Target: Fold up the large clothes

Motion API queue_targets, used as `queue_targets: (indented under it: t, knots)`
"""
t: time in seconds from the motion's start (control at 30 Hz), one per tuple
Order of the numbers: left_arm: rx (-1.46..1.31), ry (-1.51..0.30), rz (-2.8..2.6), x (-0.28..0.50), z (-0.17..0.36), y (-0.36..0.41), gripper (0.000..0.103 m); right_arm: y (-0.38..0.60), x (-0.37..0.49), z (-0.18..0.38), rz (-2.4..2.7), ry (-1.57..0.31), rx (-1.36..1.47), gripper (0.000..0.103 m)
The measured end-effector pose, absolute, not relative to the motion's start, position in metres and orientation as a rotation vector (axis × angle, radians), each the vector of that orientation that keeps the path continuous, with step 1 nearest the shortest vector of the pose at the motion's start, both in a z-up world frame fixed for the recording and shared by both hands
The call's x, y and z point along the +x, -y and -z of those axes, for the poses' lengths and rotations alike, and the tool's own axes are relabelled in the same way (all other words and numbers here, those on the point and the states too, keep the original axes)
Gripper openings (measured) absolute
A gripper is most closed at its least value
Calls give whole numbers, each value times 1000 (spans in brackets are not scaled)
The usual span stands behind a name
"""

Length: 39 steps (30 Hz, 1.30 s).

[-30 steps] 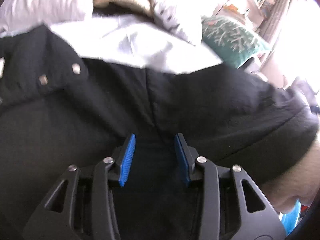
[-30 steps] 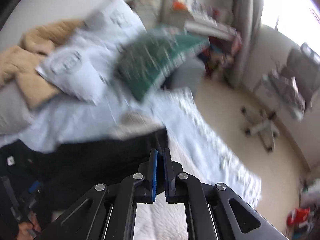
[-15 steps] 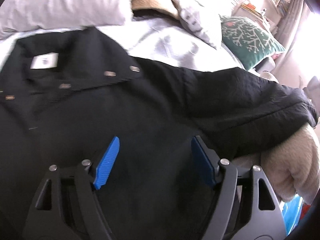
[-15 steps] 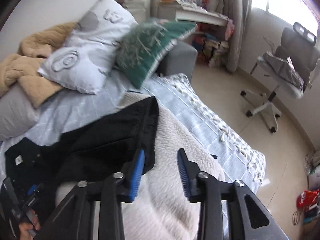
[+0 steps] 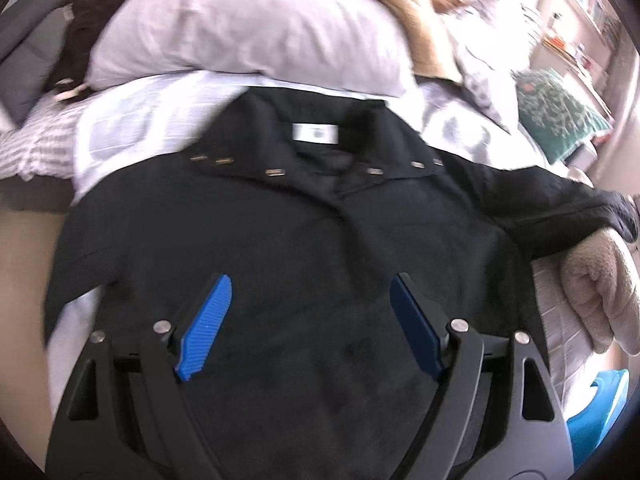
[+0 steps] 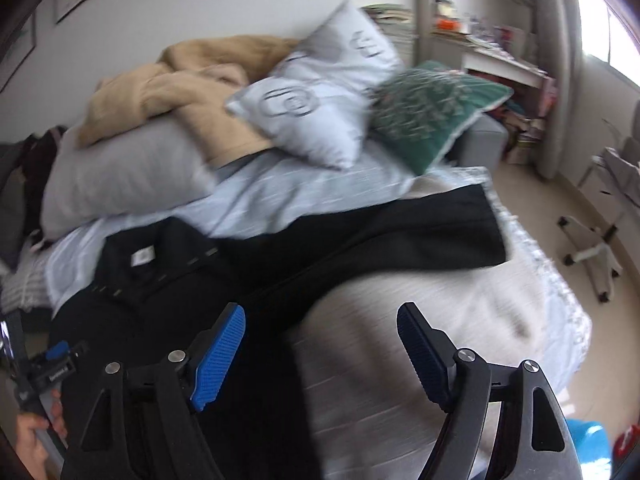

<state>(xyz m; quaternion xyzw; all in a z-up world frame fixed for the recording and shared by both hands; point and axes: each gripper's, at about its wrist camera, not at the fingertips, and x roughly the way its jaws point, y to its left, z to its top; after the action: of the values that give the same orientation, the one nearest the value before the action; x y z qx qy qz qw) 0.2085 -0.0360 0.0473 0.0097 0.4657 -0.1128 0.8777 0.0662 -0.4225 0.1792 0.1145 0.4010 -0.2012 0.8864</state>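
A black jacket (image 5: 304, 240) lies spread on the bed, collar and white label (image 5: 315, 133) toward the pillows. Its right sleeve (image 6: 420, 236) stretches out flat over a cream fleece blanket (image 6: 432, 320). My left gripper (image 5: 310, 314) is open and empty, held above the jacket's chest. My right gripper (image 6: 320, 344) is open and empty, above the jacket's right side and the fleece blanket. The left gripper's handle and the hand on it show at the lower left of the right wrist view (image 6: 48, 376).
A large grey pillow (image 5: 248, 36), a tan blanket (image 6: 180, 84), a printed white cushion (image 6: 320, 92) and a green cushion (image 6: 432, 112) lie at the head of the bed. A desk, shelves and an office chair (image 6: 600, 240) stand to the right. Something blue (image 5: 600, 412) sits by the bed.
Both grippers opened wide and pulled back from the jacket. The right gripper let go of the sleeve, which now lies flat on the fleece. The left view now takes in the whole collar.
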Motion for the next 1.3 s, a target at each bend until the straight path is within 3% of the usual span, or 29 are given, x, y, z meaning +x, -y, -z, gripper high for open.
queue_targets:
  t: [0.37,0.7,0.9,1.1,1.3]
  knots:
    - [-40,-996,72,193,-42,-110,82,311,98,-134,239,-891,271,83]
    - [-280,-978,-109,201,-36,-287,82,281,145,-79,174,-979,329,83]
    - [-483,-1030,-248,215,15,-371,82,280,156,-51,169,-1062,325,83]
    - [-827,-1115,-217,222,87,-383,82,289,161,-28,221,-1129,278,83]
    - [-901,-1107,-109,246,97,-338,82,291,171,-20,231,-1157,271,83]
